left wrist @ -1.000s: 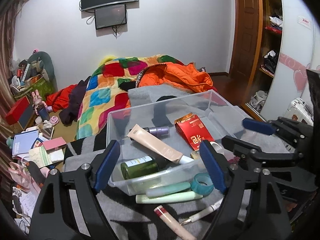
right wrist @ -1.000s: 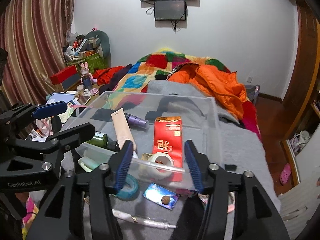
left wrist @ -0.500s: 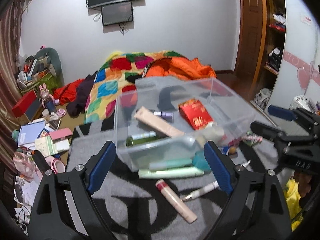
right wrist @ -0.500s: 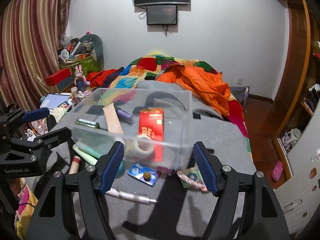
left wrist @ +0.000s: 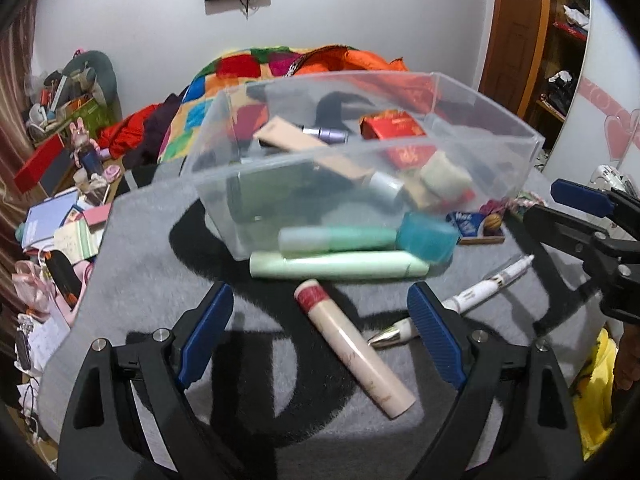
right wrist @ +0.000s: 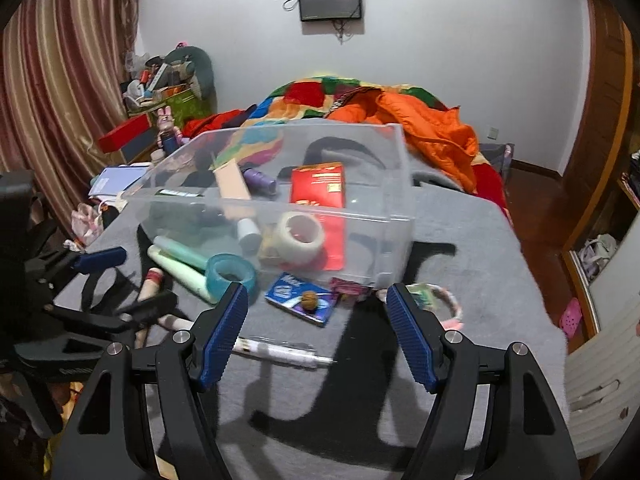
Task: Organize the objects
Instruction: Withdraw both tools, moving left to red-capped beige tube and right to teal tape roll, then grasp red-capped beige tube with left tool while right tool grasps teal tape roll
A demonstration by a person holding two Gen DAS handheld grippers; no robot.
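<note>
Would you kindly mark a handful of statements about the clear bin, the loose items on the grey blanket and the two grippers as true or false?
1. The red box lies inside the clear bin. True.
2. The left gripper is clamped on the beige tube. False: its jaws stand apart with nothing pressed between them; the tube lies loose on the blanket.
3. The teal tape roll sits outside the bin. True.
4. The white pen is inside the bin. False: it lies on the blanket in front of the bin.
5. The right gripper holds the blue packet. False: it is open and holds nothing.
</note>
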